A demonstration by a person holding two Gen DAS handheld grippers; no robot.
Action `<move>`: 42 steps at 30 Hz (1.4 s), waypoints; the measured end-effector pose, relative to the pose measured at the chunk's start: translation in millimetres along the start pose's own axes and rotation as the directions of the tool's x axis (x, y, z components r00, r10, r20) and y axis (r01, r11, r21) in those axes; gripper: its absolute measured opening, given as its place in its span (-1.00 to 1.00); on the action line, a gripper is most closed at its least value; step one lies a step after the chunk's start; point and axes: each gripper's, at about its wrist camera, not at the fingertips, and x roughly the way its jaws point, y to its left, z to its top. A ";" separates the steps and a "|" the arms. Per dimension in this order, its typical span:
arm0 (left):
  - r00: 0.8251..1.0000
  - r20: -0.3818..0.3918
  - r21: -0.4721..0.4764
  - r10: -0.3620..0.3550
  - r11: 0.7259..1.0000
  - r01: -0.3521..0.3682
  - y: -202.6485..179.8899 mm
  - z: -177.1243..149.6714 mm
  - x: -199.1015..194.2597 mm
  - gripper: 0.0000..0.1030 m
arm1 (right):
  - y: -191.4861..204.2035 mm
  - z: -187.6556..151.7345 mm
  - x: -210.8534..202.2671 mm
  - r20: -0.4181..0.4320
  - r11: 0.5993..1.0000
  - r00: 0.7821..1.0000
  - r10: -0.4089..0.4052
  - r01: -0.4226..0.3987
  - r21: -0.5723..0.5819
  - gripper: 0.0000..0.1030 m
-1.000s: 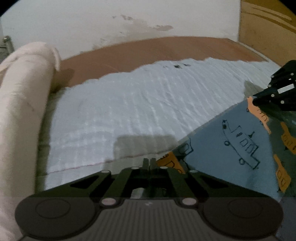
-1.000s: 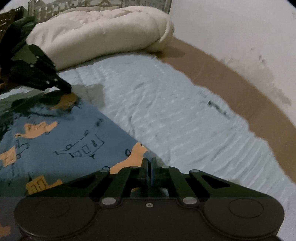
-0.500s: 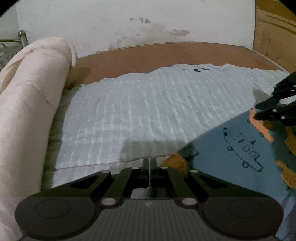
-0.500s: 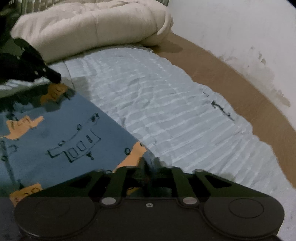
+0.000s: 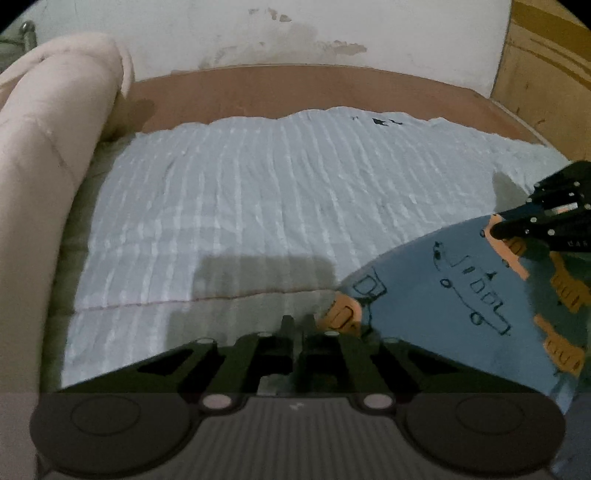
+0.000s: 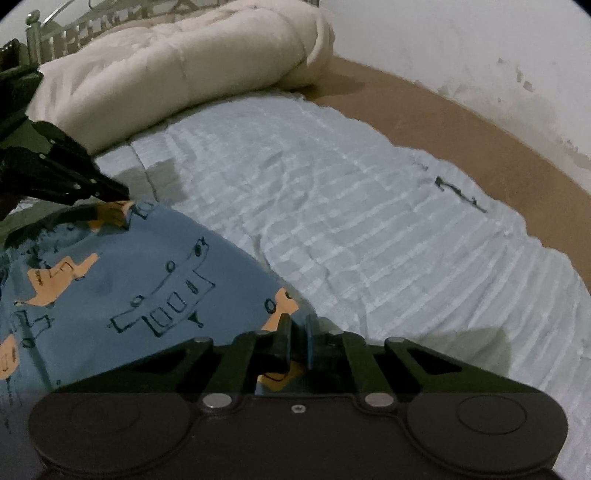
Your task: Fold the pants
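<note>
The pants (image 5: 461,295) are blue with orange and line-drawn vehicle prints, held up taut between both grippers above the bed. My left gripper (image 5: 297,321) is shut on one corner of the pants at its right side. My right gripper (image 6: 297,325) is shut on the other corner of the pants (image 6: 129,280). In the left wrist view the right gripper (image 5: 496,229) pinches the far orange edge. In the right wrist view the left gripper (image 6: 123,194) pinches the far corner.
A pale blue ribbed sheet (image 5: 277,206) covers the bed, with bare brown mattress (image 5: 314,88) beyond it. A rolled cream duvet (image 6: 177,70) lies along one side. A stained white wall (image 5: 277,33) and a wooden panel (image 5: 546,66) stand behind.
Both grippers have lifted and pulled back with the pants. More of the wall and the duvet roll shows. The pants edge stays stretched between the two grippers.
</note>
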 end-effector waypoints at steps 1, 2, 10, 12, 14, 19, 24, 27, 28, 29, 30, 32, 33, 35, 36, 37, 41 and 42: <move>1.000 0.008 -0.002 -0.001 1.000 0.001 -1.0 -0.2 -2.7 -1.00 | 1.8 -0.2 -3.7 0.011 1.000 1.000 -0.007 0.007 -0.004 -0.92; 1.000 0.019 -0.002 -0.004 1.000 0.004 -2.7 -0.5 -5.9 -1.00 | 3.7 -0.4 -8.2 0.023 1.000 1.000 -0.016 0.016 -0.008 -0.94; 0.996 0.091 0.019 0.004 1.000 -0.005 -7.5 8.0 -28.0 0.01 | 17.3 0.3 -33.2 0.072 0.997 0.996 -0.056 0.060 -0.051 -0.96; 0.994 0.104 0.029 -0.034 0.999 0.031 -6.8 10.2 -25.3 0.28 | 18.7 -0.6 -34.4 0.073 0.995 0.995 -0.060 0.065 -0.069 -0.96; 0.993 0.097 0.056 -0.063 0.997 0.058 -8.0 12.2 -16.7 0.28 | 19.3 -0.7 -33.1 0.072 0.994 0.995 -0.062 0.068 -0.082 -0.96; 0.996 0.017 0.090 -0.086 0.992 0.084 -7.5 8.6 10.8 0.14 | 14.9 -5.0 -27.1 0.069 0.995 0.996 -0.055 0.061 -0.078 -0.96; 0.993 -0.019 0.085 -0.120 0.989 0.121 -7.4 -1.0 13.5 -0.74 | 16.8 -9.4 -20.6 0.075 0.996 0.996 -0.057 0.062 -0.066 -0.96; 0.995 -0.004 0.106 -0.095 0.990 0.095 -14.9 -3.0 4.9 -0.93 | 21.0 -10.9 -23.0 0.082 0.995 0.994 -0.069 0.074 -0.068 -0.98; 0.997 0.014 0.120 -0.078 0.990 0.076 -19.0 -3.3 -0.9 -0.95 | 22.4 -11.3 -25.7 0.087 0.995 0.994 -0.073 0.079 -0.068 -0.98; 0.997 0.031 0.129 -0.065 0.990 0.060 -22.4 -2.3 -6.7 -0.95 | 24.2 -11.5 -29.9 0.094 0.994 0.992 -0.078 0.085 -0.069 -0.98; 0.997 0.053 0.133 -0.049 0.990 0.042 -26.1 -2.9 -14.3 -0.95 | 26.7 -11.9 -36.0 0.105 0.993 0.991 -0.084 0.092 -0.071 -0.98; 0.995 0.102 0.134 -0.023 0.991 0.010 -33.7 -4.3 -32.1 -0.95 | 33.1 -14.2 -51.8 0.139 0.992 0.986 -0.094 0.104 -0.070 -0.98; 0.992 0.126 0.146 -0.012 0.989 -0.007 -38.6 -6.1 -41.4 -0.95 | 37.2 -16.5 -62.4 0.163 0.992 0.982 -0.096 0.109 -0.069 -0.98; 0.984 0.175 0.173 0.008 0.984 -0.038 -48.9 -12.0 -62.0 -0.95 | 47.2 -22.8 -83.1 0.203 0.989 0.974 -0.103 0.121 -0.079 -0.98; 0.980 0.200 0.178 0.008 0.983 -0.044 -52.9 -15.1 -72.6 -0.95 | 52.8 -27.1 -94.8 0.221 0.989 0.969 -0.106 0.127 -0.081 -0.98; 0.974 0.228 0.186 0.011 0.981 -0.054 -57.1 -19.3 -84.2 -0.95 | 58.4 -31.3 -105.4 0.237 0.988 0.965 -0.108 0.131 -0.083 -0.98; 0.950 0.312 0.226 0.012 0.970 -0.087 -73.9 -37.5 -126.4 -0.95 | 86.0 -52.2 -149.4 0.297 0.983 0.948 -0.116 0.153 -0.106 -0.98; 0.944 0.330 0.238 0.011 0.967 -0.095 -78.6 -42.9 -136.0 -0.95 | 93.5 -58.7 -160.6 0.312 0.982 0.943 -0.114 0.155 -0.110 -0.98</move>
